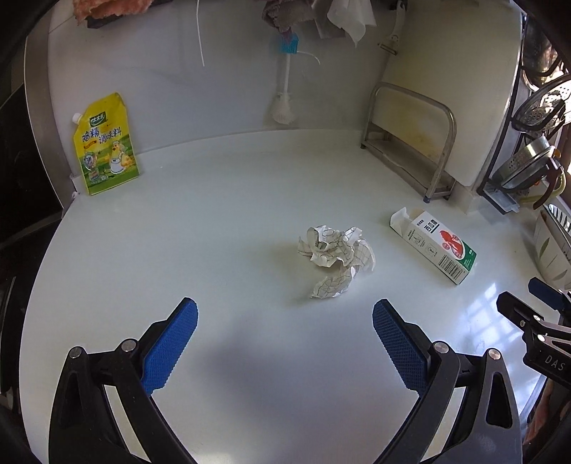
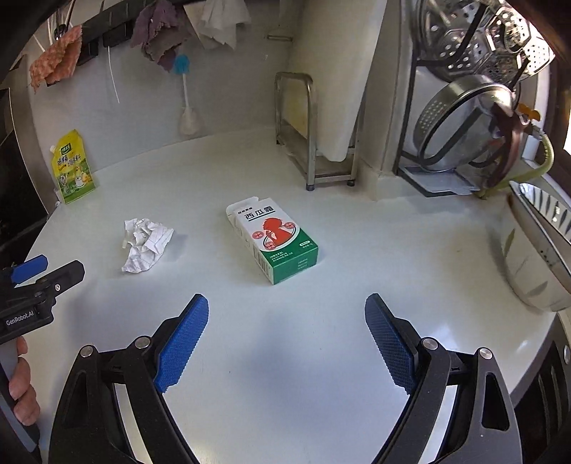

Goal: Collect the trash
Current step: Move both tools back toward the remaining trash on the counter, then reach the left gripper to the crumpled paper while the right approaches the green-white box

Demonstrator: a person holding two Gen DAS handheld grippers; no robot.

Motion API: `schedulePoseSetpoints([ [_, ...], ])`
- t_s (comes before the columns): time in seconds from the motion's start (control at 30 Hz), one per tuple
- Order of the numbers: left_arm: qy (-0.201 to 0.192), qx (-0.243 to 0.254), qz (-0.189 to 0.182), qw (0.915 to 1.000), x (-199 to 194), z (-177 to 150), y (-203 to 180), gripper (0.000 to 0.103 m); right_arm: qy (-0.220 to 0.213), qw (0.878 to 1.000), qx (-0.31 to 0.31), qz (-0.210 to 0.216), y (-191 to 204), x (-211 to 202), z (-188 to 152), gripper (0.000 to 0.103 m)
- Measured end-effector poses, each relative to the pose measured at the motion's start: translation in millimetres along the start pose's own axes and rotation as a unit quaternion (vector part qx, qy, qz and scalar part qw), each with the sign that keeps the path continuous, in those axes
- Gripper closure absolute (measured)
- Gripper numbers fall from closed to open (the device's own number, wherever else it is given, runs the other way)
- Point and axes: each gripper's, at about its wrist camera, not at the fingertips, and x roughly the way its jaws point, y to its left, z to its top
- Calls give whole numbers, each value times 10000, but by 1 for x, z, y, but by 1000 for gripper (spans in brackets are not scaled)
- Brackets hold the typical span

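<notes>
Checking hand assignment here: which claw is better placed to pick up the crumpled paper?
Left. The left claw is open with the crumpled paper straight ahead; the right claw faces the small box.

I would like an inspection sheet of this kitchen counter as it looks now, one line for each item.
Surface: white counter, bare around the trash.
Job's things: crumpled paper near the middle; small box lying flat to its right, one end flap open; the two are apart.
Clutter: yellow pouch standing against the back wall; brush hanging on the wall.
Grippers: left gripper open, facing the paper; right gripper open, facing the box; neither touches anything.
Cables: thin white cord hanging on the wall.
Surroundings: metal rack, steel strainers, hanging cloths.
</notes>
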Motion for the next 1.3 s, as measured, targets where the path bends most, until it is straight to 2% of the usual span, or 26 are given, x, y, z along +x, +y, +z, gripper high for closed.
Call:
schedulePoseSetpoints([
  [0.33, 234, -134, 31, 9996, 39, 19, -14, 6, 377, 9991, -108, 154, -2, 58, 28, 18],
  [0.5, 321, -164, 30, 9993, 52, 25, -21, 6, 432, 9985, -156, 292, -5, 70, 37, 18],
  [0.93, 495, -176, 3, 9986, 75, 30, -28, 6, 742, 9966, -261, 264, 0, 103, 50, 18],
  [1.13, 518, -162, 11, 9985, 80, 30, -28, 6, 712, 9967, -207, 338, 0, 105, 49, 18],
  [1.17, 517, -173, -9, 9985, 80, 30, -28, 6, 684, 9968, -210, 352, 0, 104, 49, 22],
  [1.2, 516, -175, -19, 9985, 80, 30, -28, 6, 642, 9971, -248, 337, 1, 103, 49, 34],
  [1.23, 516, -170, -21, 9985, 80, 30, -28, 6, 637, 9971, -290, 309, 2, 102, 49, 39],
  [1.3, 522, -164, -24, 9985, 81, 30, -28, 6, 610, 9970, -222, 411, 2, 100, 48, 42],
])
